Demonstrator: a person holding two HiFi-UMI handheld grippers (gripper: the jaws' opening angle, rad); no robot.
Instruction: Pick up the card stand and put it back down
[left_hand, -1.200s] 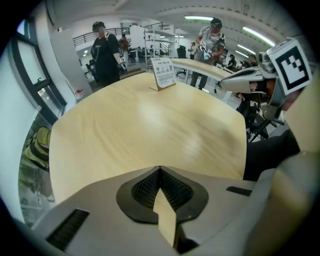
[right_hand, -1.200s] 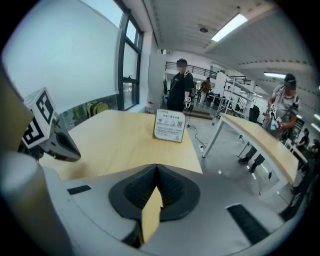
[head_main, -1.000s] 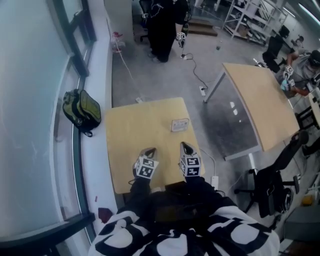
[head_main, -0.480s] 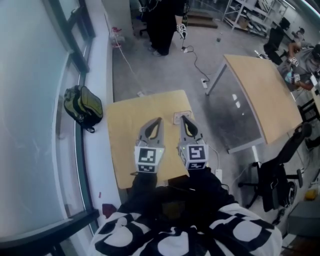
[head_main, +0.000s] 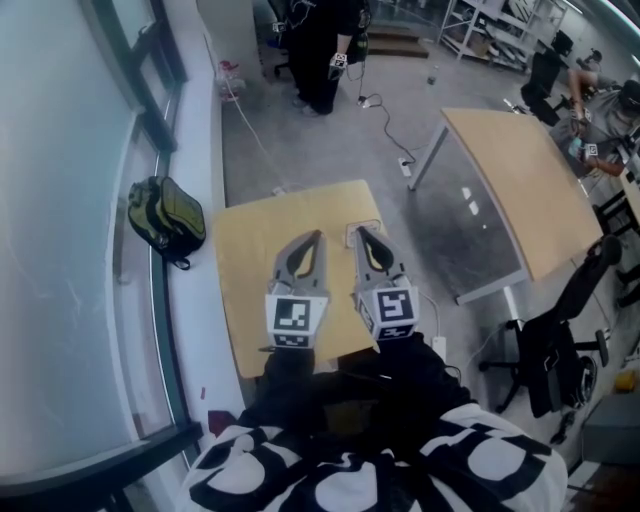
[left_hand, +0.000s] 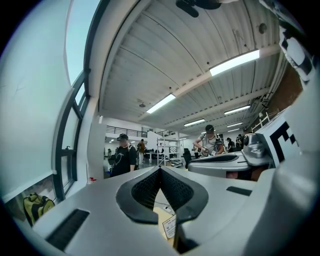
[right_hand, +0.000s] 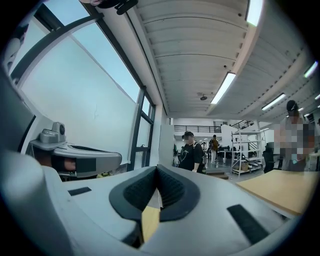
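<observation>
Head view, from the left: a green and yellow backpack (head_main: 166, 221) lies on the window sill, well off to the left tool's outer side. Next comes the square light-wood worktop (head_main: 248, 262), with both tools held above it side by side, pointing level.

The left tool (head_main: 315, 240) has its jaws pressed together with nothing between them. In the left gripper view the small white printed card stand (left_hand: 170, 226) shows low beneath its closed tips, resting on the worktop, apart from both tools. The right tool (head_main: 363, 235) is just beside the left one, and its jaws are likewise pressed together and empty. It covers most of the card stand in the head view.

Ahead of the tools, a person in black clothing (head_main: 322, 48) stands on the grey floor, with white cables (head_main: 390, 135) trailing nearby. To the right tool's outer side stand a larger wooden table (head_main: 520, 190) and a black office chair (head_main: 560, 350).
</observation>
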